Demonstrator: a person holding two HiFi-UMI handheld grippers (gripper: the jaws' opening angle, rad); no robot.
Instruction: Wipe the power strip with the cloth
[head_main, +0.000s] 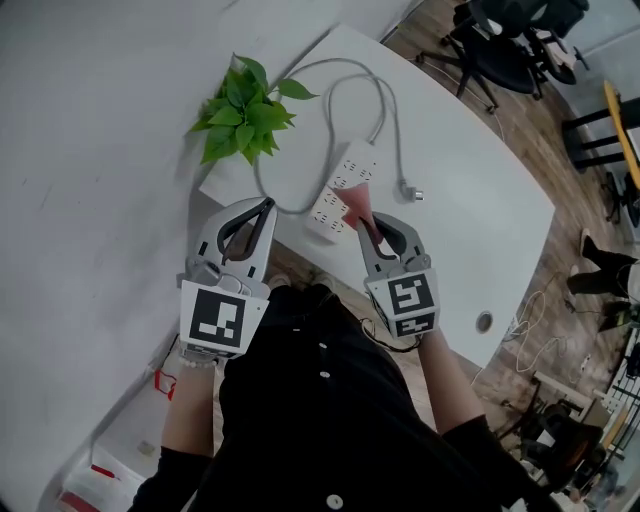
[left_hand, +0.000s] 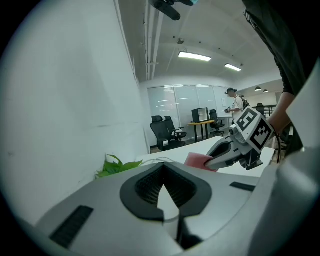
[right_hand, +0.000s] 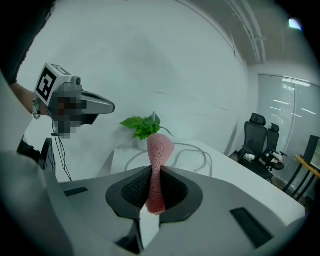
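The right gripper (head_main: 375, 228) clamps the pink cloth (head_main: 357, 205) over the near half of the power strip (head_main: 352, 165) on the white table (head_main: 470, 200); whether they touch is unclear. The left gripper (head_main: 262, 208), closed on nothing, sits beside the strip. By my reading, wiping is barely begun, with the far half left.

Office: black swivel chairs (left_hand: 167, 131), desk monitor (left_hand: 200, 115), glass partition (left_hand: 170, 100), ceiling light panels (left_hand: 194, 56), white desk (head_main: 480, 200)
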